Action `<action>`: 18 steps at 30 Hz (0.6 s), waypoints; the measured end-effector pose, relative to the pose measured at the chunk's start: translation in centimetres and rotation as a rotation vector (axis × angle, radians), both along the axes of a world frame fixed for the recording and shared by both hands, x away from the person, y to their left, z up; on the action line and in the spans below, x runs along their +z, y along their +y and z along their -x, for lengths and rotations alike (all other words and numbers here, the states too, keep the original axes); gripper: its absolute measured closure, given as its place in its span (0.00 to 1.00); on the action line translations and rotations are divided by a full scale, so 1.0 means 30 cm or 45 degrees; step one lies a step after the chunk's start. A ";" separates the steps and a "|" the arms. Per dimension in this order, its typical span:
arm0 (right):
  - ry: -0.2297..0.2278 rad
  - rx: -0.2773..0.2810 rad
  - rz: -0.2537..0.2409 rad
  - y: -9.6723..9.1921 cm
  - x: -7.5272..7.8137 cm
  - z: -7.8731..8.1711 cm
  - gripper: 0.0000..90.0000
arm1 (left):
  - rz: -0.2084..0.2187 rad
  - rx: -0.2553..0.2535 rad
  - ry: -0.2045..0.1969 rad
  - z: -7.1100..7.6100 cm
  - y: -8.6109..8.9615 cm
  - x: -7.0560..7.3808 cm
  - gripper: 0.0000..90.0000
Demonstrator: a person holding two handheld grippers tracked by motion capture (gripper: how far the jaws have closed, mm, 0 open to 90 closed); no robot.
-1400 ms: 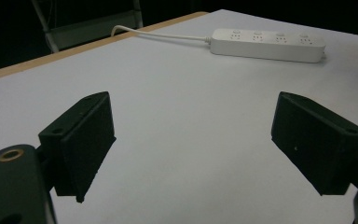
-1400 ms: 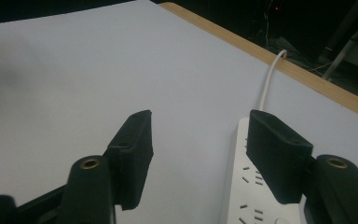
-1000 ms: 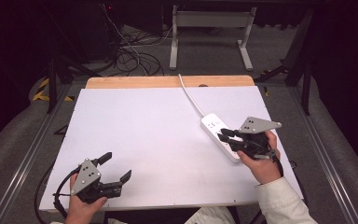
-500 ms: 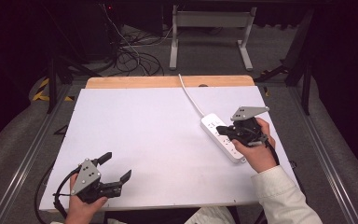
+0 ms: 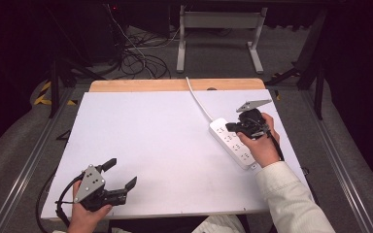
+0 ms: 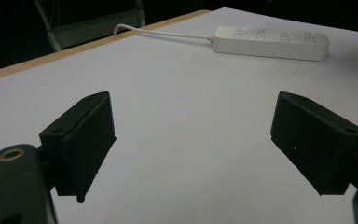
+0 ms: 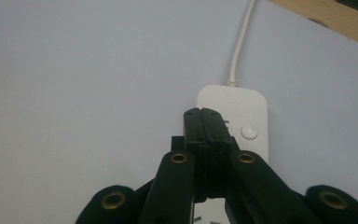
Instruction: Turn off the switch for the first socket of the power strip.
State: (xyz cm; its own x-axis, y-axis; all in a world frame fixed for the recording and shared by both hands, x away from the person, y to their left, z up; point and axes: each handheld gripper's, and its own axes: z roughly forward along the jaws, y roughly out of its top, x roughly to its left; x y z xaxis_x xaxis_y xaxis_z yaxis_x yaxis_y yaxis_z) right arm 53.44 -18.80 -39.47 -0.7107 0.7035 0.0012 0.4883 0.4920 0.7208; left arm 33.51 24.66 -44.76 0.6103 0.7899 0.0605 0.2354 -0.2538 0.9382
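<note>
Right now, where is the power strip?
In the high view the power strip lies on the table's right side, directly under the shut right gripper, its cord running to the far edge.

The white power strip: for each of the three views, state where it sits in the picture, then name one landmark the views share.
High view: power strip at right of centre, on the white table, under the shut right gripper.
Left gripper view: power strip at top right, lying across.
Right gripper view: power strip at centre right, behind the shut jaws.
Shared landmark: its white cable.
</note>
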 end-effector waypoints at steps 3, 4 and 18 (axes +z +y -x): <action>0.007 -0.023 0.005 0.001 -0.010 -0.015 1.00 | -0.005 -0.001 -0.001 -0.001 0.001 0.000 0.15; 0.008 -0.033 0.007 0.001 -0.015 -0.022 1.00 | -0.003 -0.001 0.001 -0.001 0.000 0.000 0.15; 0.029 -0.147 0.042 0.004 -0.087 -0.113 1.00 | -0.003 0.001 0.002 -0.003 0.001 -0.001 0.15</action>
